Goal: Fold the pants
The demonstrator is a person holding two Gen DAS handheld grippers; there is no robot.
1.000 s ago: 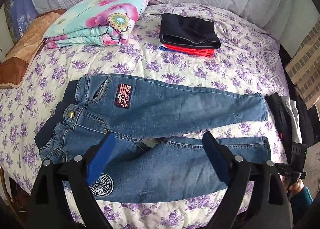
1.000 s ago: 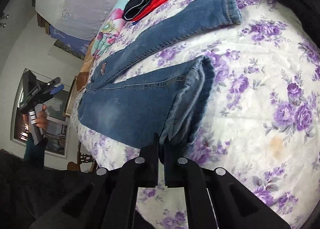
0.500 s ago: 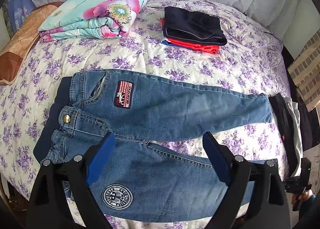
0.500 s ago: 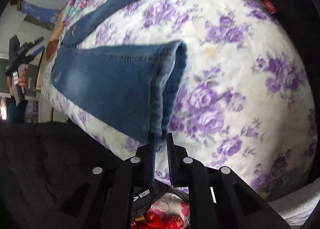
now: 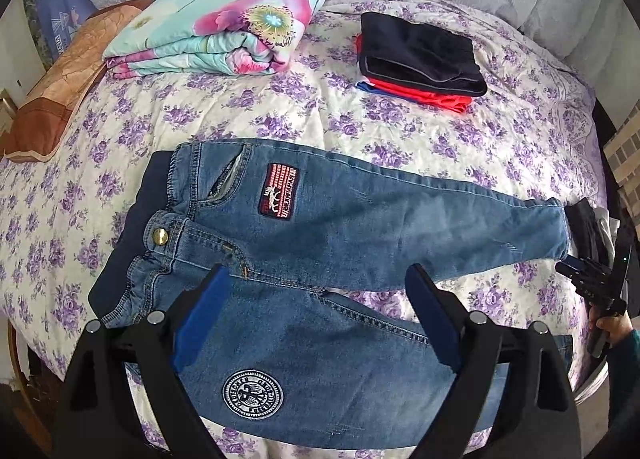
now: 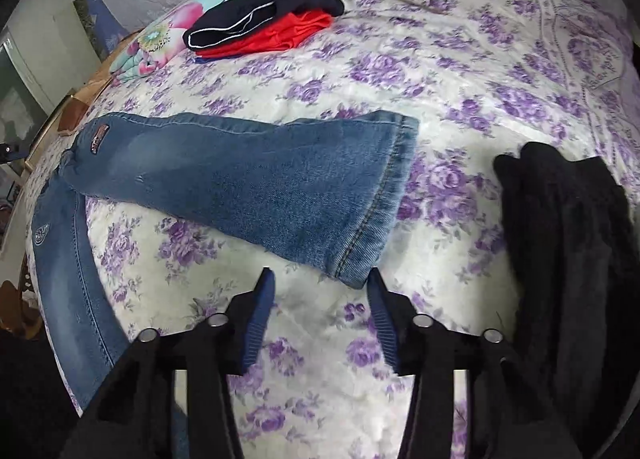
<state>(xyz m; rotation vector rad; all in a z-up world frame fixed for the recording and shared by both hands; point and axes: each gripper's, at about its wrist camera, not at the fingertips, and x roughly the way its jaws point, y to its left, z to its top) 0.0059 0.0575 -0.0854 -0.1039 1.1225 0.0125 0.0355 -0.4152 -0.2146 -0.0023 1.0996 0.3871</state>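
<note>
Left wrist view is showing small blue jeans [image 5: 320, 243] lying flat on a bed [image 5: 248, 107] with a purple-flowered cover, waistband to the left, the two legs spreading apart to the right. The left gripper [image 5: 316, 315] is hovering over the nearer leg with its jaws standing wide and nothing between them. A folded floral blanket [image 5: 224, 23] and a stack of folded clothes [image 5: 416, 55] are sitting further back, well apart from the jeans.

Right wrist view is looking at the hem of the far leg [image 6: 376, 199], which is lying just beyond the right gripper [image 6: 320, 299]. Its jaws have just been opening and are standing partly apart, released, with only bedcover between them. A dark garment [image 6: 568, 227] is lying to the right.

The denim is looking thick and soft, probably fairly light, limp enough to sag when lifted but not slippery. The stitched hems and the waistband are likely the firmest places to pinch, so the legs are laid together evenly.
</note>
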